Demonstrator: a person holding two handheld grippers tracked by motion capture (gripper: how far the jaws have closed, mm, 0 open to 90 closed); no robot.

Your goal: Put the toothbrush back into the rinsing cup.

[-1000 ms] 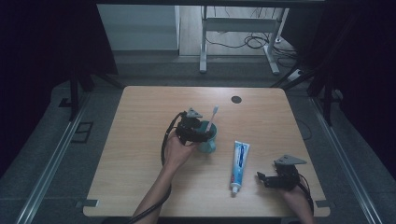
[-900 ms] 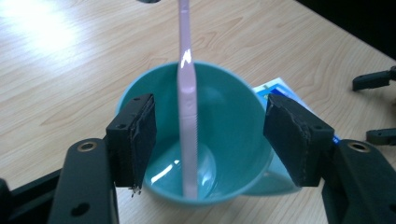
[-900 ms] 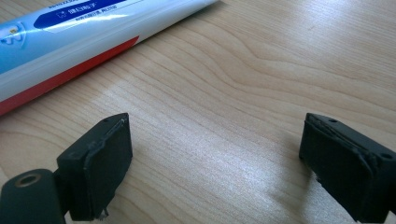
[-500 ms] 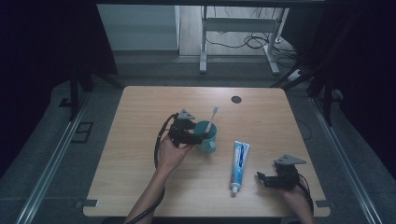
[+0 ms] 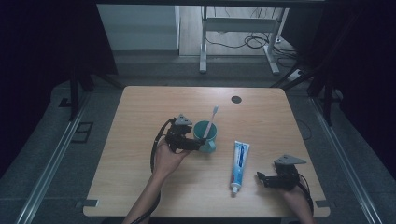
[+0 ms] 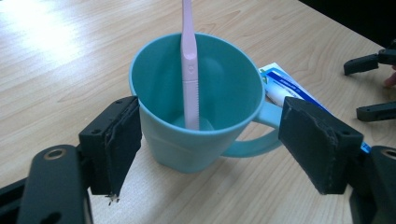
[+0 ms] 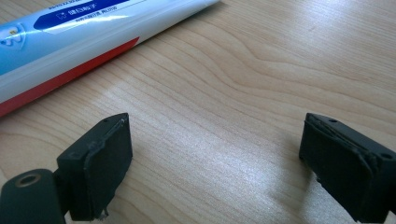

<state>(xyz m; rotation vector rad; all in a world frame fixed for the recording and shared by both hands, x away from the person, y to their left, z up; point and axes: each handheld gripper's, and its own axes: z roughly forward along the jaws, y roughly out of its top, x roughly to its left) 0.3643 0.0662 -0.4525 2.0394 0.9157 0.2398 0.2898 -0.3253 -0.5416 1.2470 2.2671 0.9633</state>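
The jaws of the left gripper have just been opening and stand apart, with the teal cup between them, untouched on the table. A pink toothbrush stands inside. Pull straight back so neither pad tips the cup. The right gripper rests open, with the toothpaste tube just beyond its jaws.

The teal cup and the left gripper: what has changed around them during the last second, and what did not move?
The left gripper has drawn back from the teal cup toward the table's left side, and its fingers have just been opening: they now stand apart from the cup's wall, so it is let go. The cup, the pink toothbrush in it, the toothpaste tube and the right gripper stayed in place.
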